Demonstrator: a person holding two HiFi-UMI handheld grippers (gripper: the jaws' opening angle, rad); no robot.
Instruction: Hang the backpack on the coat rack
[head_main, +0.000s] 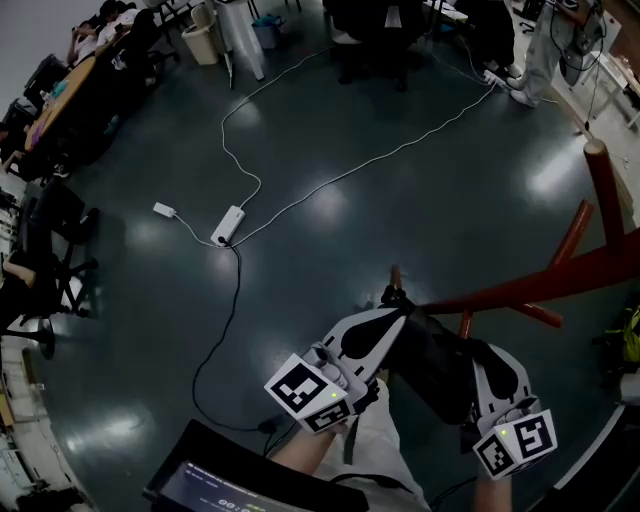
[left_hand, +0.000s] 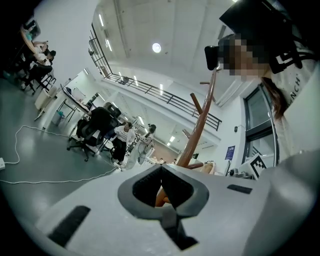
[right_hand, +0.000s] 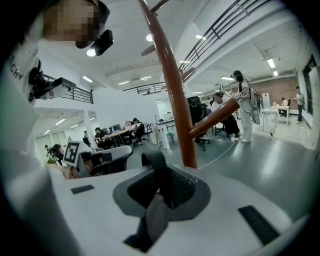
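In the head view the black backpack (head_main: 435, 365) hangs between my two grippers, low in the picture. My left gripper (head_main: 392, 305) holds it from the left and my right gripper (head_main: 480, 350) from the right. The red-brown coat rack (head_main: 560, 275) reaches in from the right, and one peg tip (head_main: 395, 275) stands just above the backpack's top. In the left gripper view the left gripper (left_hand: 162, 192) is shut on a dark strap (left_hand: 175, 227), with the rack's pole (left_hand: 200, 120) ahead. In the right gripper view the right gripper (right_hand: 162, 187) is shut on a black strap (right_hand: 155, 162), close to the pole (right_hand: 170, 85).
A white power strip (head_main: 228, 225) with long cables lies on the dark floor ahead. Office chairs (head_main: 50, 250) and desks with people line the left side. A dark screen (head_main: 230, 480) sits at the bottom edge. A person in white (head_main: 535, 50) stands at the far right.
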